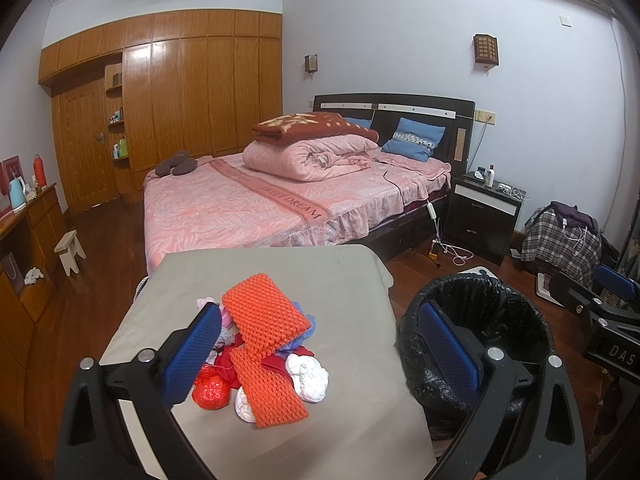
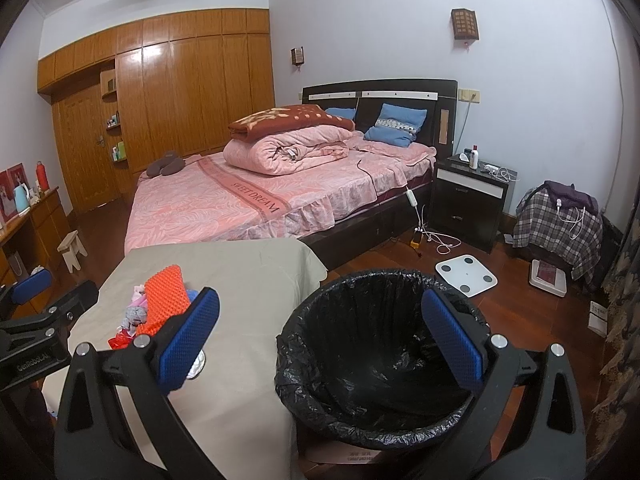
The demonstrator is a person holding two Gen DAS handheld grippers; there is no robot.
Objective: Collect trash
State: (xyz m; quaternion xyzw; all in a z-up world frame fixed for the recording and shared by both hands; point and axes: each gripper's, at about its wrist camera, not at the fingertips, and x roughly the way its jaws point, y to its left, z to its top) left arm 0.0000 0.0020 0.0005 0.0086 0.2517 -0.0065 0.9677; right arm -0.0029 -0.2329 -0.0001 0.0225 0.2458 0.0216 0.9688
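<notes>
The left tool (image 1: pixel 320 352) hangs with its jaws spread wide and nothing between them, above the trash pile (image 1: pixel 262 356) on the near part of the grey-covered surface (image 1: pixel 352 400). The right tool (image 2: pixel 324 340) is likewise spread and unloaded over the black-lined bin (image 2: pixel 372 360), just right of the surface.

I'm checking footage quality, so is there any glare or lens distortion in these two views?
Left wrist view: glare streaks on the wardrobe doors, walls bowed by the fisheye, dark vignette in the corners. Right wrist view: the same wardrobe sheen and curvature; the black bin liner glints faintly.
</notes>
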